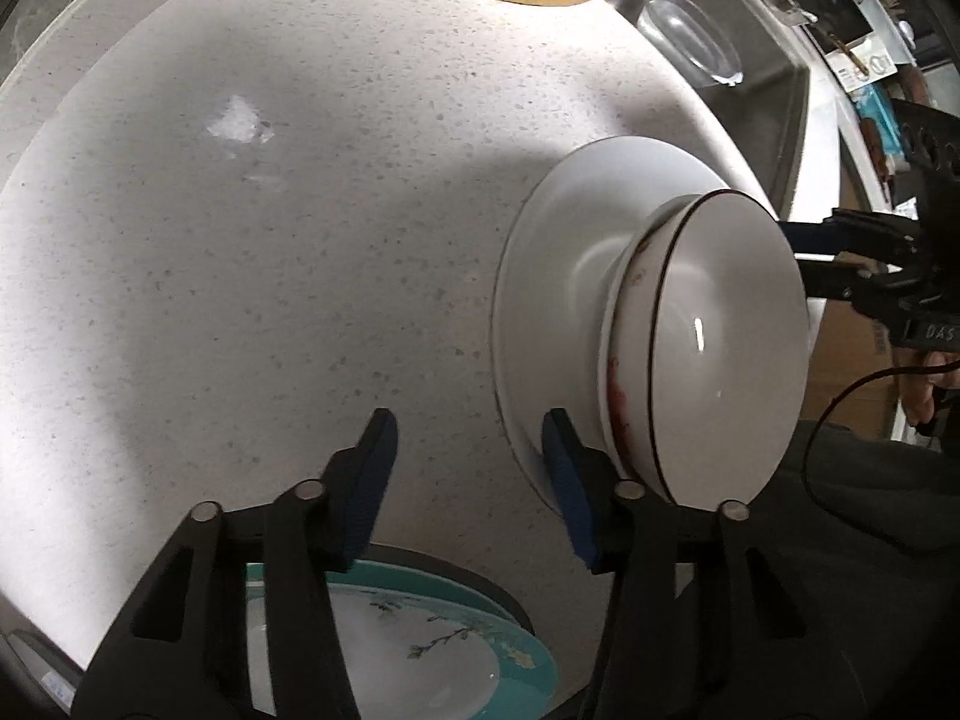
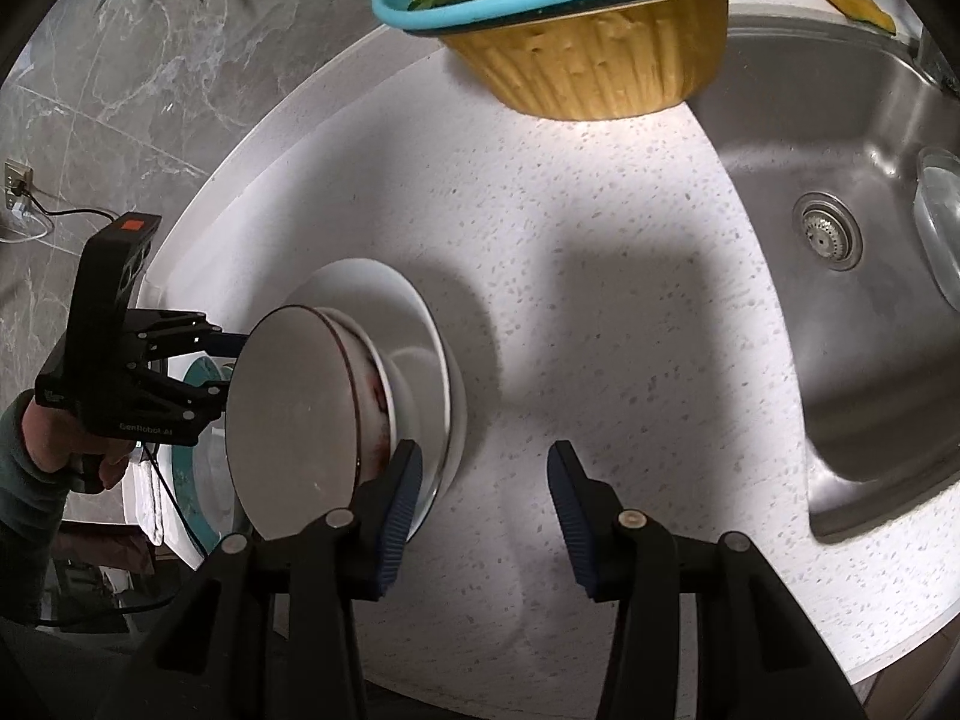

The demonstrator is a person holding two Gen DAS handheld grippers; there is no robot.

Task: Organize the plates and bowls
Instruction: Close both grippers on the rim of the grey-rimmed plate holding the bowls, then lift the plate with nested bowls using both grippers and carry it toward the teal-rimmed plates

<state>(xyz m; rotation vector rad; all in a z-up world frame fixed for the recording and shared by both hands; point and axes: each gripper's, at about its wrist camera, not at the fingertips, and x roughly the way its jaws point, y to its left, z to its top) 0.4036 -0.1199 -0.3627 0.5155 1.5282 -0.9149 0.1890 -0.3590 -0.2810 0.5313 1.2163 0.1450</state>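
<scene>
Two nested white bowls with dark rims (image 1: 714, 348) sit on a stack of white plates (image 1: 558, 252) on the speckled counter; they also show in the right wrist view (image 2: 288, 414), on the plates (image 2: 420, 336). The lower bowl has a red pattern. My left gripper (image 1: 468, 468) is open and empty just left of the stack, above a teal-rimmed floral plate (image 1: 420, 654). My right gripper (image 2: 486, 486) is open and empty, its left finger beside the stack. Each gripper appears in the other view, the right gripper (image 1: 840, 252) and the left gripper (image 2: 198, 360).
A yellow basin (image 2: 600, 54) with a blue strainer of greens stands at the counter's back. A steel sink (image 2: 840, 240) lies right, holding a clear glass dish (image 1: 690, 36). A tiled wall with an outlet is far left.
</scene>
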